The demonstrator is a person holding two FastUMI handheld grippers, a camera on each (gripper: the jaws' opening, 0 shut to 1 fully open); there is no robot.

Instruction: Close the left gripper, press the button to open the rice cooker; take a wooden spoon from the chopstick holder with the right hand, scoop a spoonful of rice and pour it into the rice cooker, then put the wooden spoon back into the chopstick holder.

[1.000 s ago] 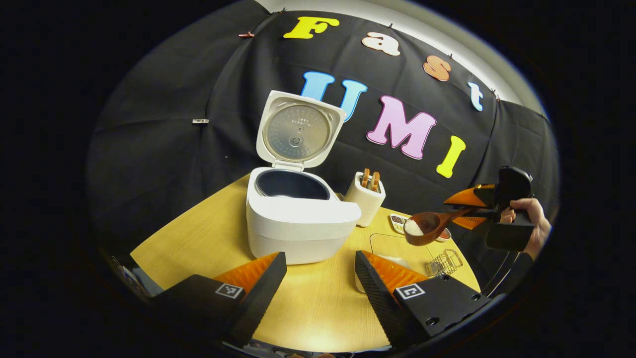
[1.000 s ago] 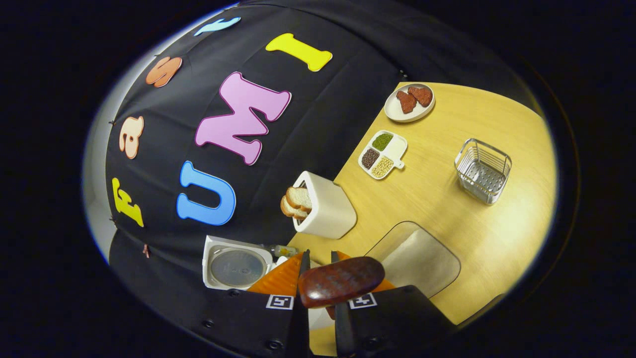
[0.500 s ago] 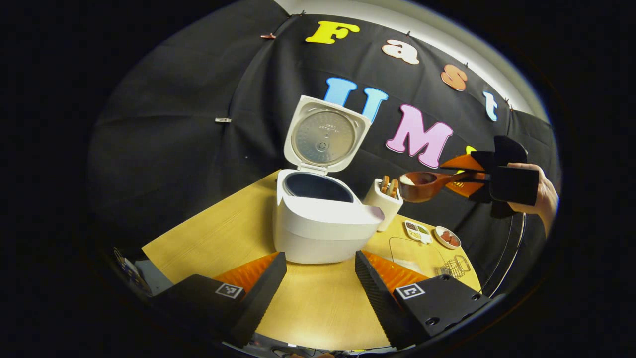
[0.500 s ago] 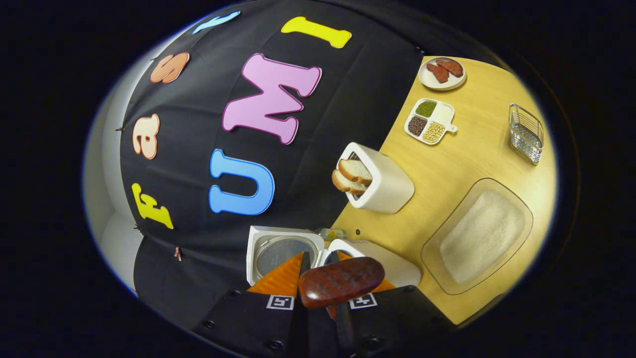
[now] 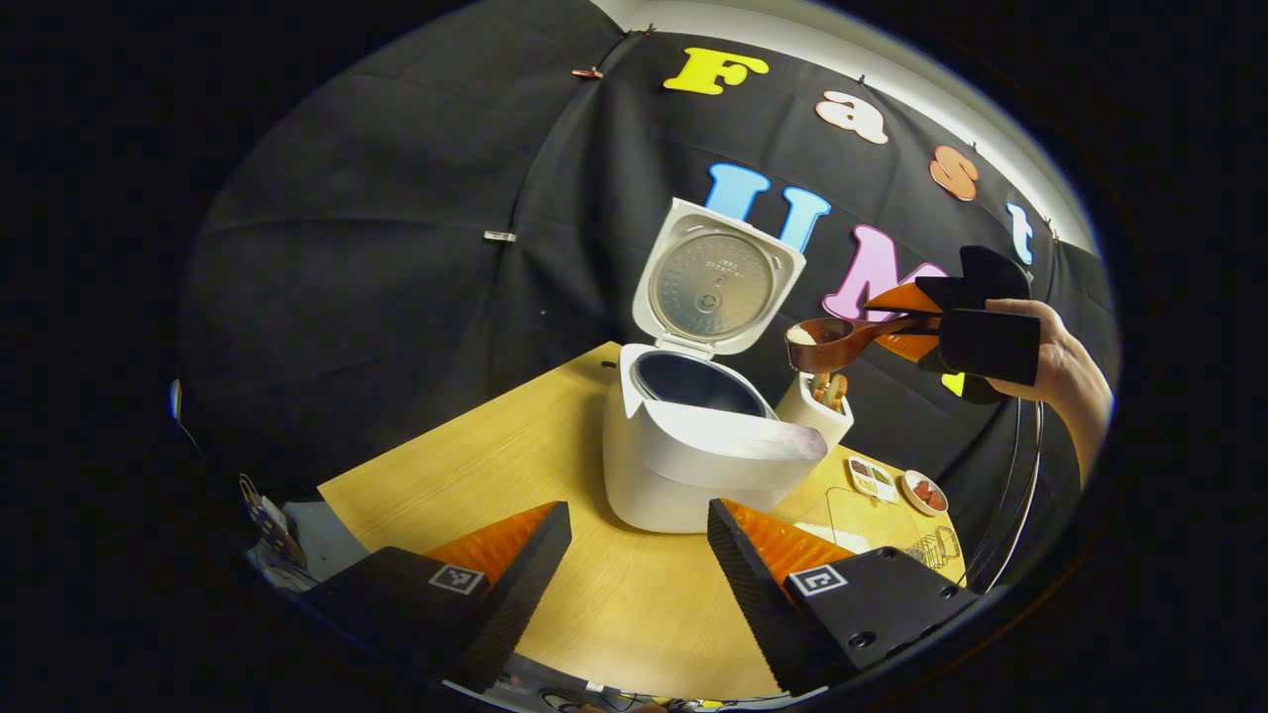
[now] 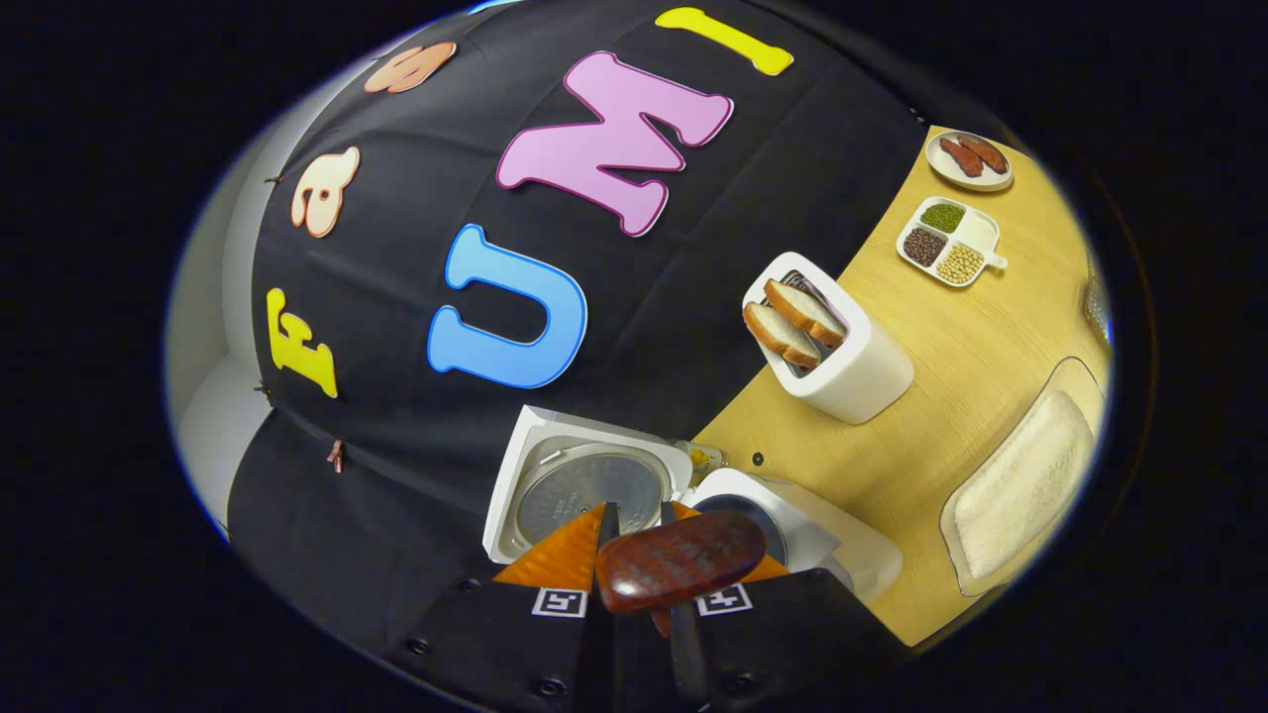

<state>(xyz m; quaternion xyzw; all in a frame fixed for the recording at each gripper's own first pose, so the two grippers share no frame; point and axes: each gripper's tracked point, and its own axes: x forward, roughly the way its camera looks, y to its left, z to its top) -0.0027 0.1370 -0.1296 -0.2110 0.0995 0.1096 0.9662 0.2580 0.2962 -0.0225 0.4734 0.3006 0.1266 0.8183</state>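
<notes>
Two tools: the right tool [image 5: 897, 322] clamps the brown wooden spoon [image 5: 827, 342], its bowl carrying rice beside the white rice cooker's [image 5: 693, 446] open pot. The left tool [image 5: 634, 555] gapes wide above the bench [image 5: 495, 475]. Opening and scooping look done; pouring and returning remain.

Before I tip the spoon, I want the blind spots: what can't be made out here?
- Spoon bowl, right gripper view: hidden; only the handle end shows.
- Rice cooker pot bottom, left gripper view: rim hides it.
- Rice tray, right gripper view: cut off at the edge.
</notes>
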